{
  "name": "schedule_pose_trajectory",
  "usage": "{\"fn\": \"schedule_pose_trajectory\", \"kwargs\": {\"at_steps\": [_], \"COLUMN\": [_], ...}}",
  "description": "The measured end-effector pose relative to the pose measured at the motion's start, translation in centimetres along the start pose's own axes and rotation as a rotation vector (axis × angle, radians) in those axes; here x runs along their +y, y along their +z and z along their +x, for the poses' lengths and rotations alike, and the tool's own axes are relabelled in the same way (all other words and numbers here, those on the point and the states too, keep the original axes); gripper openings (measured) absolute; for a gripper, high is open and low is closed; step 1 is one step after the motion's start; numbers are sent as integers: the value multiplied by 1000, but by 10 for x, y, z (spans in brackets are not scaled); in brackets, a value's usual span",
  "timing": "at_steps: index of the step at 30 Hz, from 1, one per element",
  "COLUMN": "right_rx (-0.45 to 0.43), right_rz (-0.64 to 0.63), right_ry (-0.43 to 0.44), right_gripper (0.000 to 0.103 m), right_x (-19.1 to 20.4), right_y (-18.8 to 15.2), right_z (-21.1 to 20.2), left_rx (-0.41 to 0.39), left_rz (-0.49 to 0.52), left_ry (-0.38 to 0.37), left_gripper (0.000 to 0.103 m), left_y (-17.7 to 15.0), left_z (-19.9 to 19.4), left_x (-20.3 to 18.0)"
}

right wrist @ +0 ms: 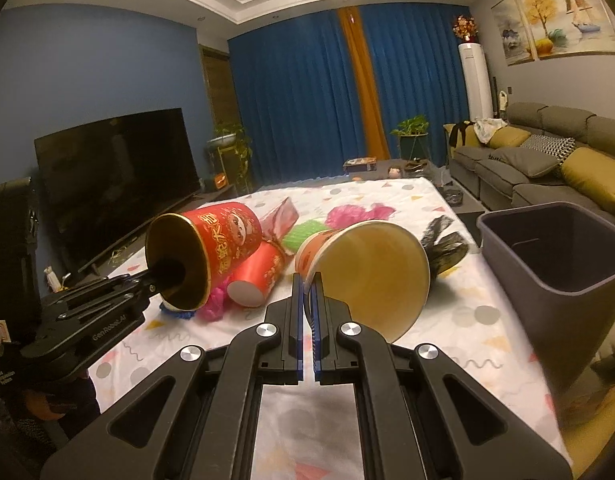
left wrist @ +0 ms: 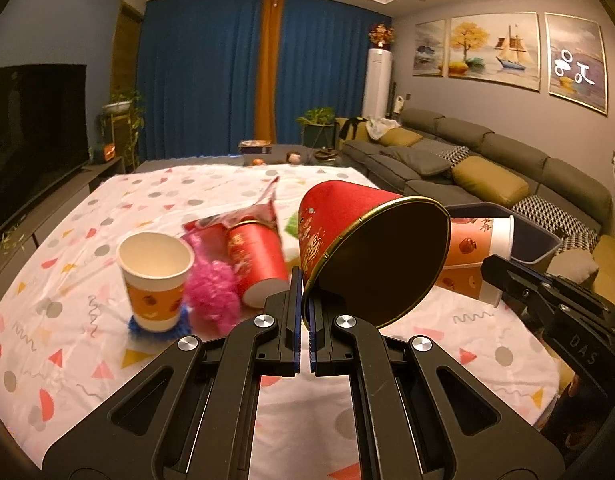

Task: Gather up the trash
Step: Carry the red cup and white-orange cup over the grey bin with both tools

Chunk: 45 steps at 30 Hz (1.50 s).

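Left wrist view: left gripper (left wrist: pixel 303 300) clamped on the rim of a red cup (left wrist: pixel 347 232), held tilted above the table (left wrist: pixel 67 208)
Right gripper (right wrist: pixel 307 300) pinches an orange paper cup (right wrist: pixel 371 268) beside the grey bin (right wrist: pixel 555 256)

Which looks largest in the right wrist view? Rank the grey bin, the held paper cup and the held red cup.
1. Grey bin.
2. Paper cup in the right gripper, enlarged by nearness.
3. Red cup in the left gripper.
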State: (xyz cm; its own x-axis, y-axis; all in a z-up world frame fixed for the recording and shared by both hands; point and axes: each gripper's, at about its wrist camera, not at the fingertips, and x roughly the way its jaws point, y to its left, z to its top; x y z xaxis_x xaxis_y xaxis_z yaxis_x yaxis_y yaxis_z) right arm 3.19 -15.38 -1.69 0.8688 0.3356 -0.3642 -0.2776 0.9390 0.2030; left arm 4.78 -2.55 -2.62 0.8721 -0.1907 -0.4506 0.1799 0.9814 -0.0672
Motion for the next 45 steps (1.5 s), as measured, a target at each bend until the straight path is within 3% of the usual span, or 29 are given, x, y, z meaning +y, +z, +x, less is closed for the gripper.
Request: {"fn": "schedule_pose_trajectory", "kwargs": {"at_steps": [10, 19, 27, 45], "right_rx": [-50, -115, -114, -44], "right_rz": [22, 69, 83, 118], "right_ry": [-95, -271, -400, -465], "right_gripper": [4, 4, 4, 4], "right_x": [-40, -105, -153, -193], "right_y": [10, 30, 36, 20], "right_z": [-22, -40, -29, -3], "left_rx": [-36, -66, -53, 68], "left_rz": [58, 109, 131, 145], "left_ry": [-79, -206, -289, -344], "left_gripper": [2, 2, 2, 2], "left_y": [19, 51, 67, 63], "left_z": [17, 48, 94, 167], "left_x": [-49, -118, -171, -226]}}
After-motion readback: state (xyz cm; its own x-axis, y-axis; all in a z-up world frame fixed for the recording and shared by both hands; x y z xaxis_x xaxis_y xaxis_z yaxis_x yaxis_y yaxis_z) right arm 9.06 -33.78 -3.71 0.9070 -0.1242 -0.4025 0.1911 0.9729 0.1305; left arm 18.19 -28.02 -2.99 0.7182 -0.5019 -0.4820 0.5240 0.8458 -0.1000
